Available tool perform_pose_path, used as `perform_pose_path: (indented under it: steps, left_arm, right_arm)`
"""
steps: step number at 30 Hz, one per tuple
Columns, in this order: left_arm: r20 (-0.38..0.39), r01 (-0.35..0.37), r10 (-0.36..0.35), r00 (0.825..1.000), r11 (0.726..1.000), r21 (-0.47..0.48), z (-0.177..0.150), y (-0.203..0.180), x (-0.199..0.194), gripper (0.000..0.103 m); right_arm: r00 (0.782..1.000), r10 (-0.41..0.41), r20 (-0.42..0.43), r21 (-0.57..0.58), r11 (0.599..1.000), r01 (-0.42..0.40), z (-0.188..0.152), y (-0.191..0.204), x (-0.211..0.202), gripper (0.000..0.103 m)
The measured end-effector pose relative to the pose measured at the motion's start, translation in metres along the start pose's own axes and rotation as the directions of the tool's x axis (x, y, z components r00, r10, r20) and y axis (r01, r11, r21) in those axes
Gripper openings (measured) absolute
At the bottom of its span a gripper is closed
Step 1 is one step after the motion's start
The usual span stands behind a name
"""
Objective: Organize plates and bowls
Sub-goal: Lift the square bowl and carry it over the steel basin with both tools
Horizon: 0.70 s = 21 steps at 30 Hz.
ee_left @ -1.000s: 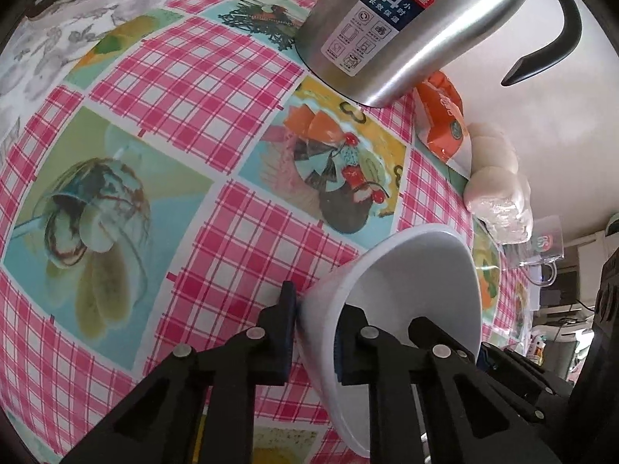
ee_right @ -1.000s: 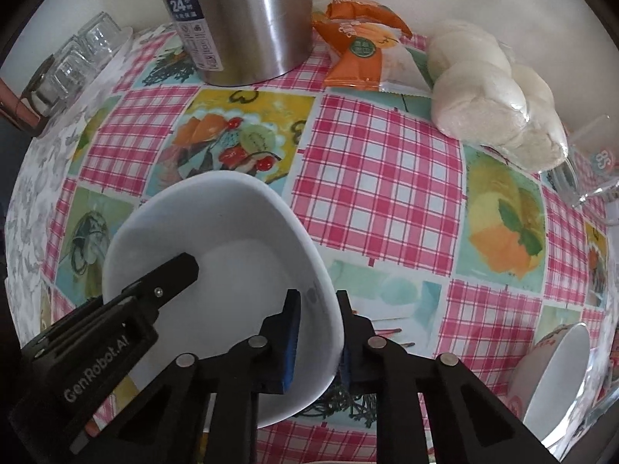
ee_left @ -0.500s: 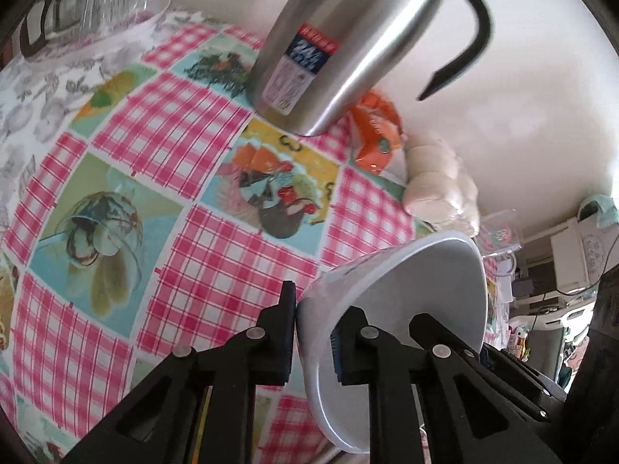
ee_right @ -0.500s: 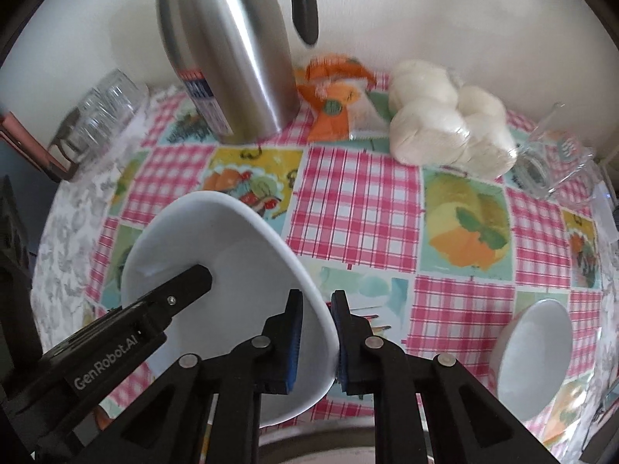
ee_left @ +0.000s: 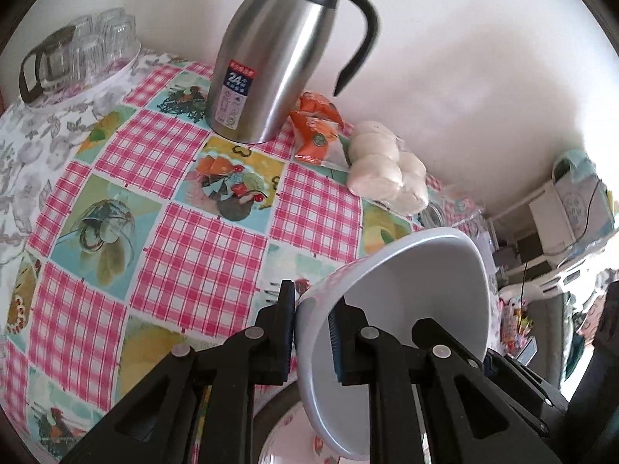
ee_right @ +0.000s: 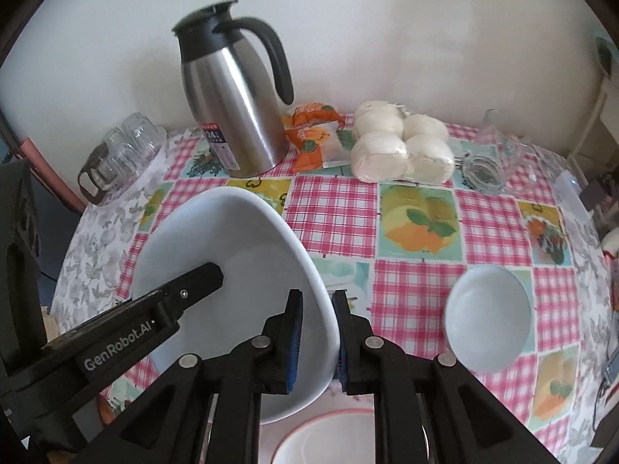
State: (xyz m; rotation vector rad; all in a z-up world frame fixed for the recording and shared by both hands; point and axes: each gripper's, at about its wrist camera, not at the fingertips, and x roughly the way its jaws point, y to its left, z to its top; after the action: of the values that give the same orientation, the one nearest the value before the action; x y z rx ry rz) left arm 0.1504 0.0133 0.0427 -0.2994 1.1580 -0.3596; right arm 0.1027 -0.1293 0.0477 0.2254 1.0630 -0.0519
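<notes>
My right gripper (ee_right: pixel 316 338) and left gripper (ee_left: pixel 311 338) each pinch opposite rims of one large white bowl (ee_right: pixel 232 290), carried tilted above the table (ee_right: pixel 340 208). Next, I judge, comes lowering it level onto the red-rimmed dish (ee_right: pixel 329 440) below.

You are in a home, at a dining spot set against a plain pale wall. The desk (ee_right: pixel 336 208) wears a pink checked oilcloth printed with fruit. At upper centre stands a steel thermos jug (ee_right: pixel 232 116), beside it an orange snack packet (ee_right: pixel 313 135) and bagged white buns (ee_right: pixel 398 147). Upturned drinking glasses (ee_left: pixel 89 50) sit at upper left.
</notes>
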Motion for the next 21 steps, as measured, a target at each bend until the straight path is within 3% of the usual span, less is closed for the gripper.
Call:
perform_pose_path:
  steps: [8, 21]
  left_arm:
    - [0.005, -0.036, 0.035, 0.999, 0.995, 0.093, -0.033, -0.028, -0.012, 0.017]
    - [-0.002, -0.076, 0.077, 0.997, 0.982, 0.176, -0.070, -0.054, -0.016, 0.017]
  right_arm:
    - [0.997, 0.035, 0.066, 0.080, 0.996, -0.040, -0.044, -0.027, -0.029, 0.017]
    - [0.998, 0.036, 0.058, 0.121, 0.992, -0.043, -0.083, -0.051, -0.040, 0.018]
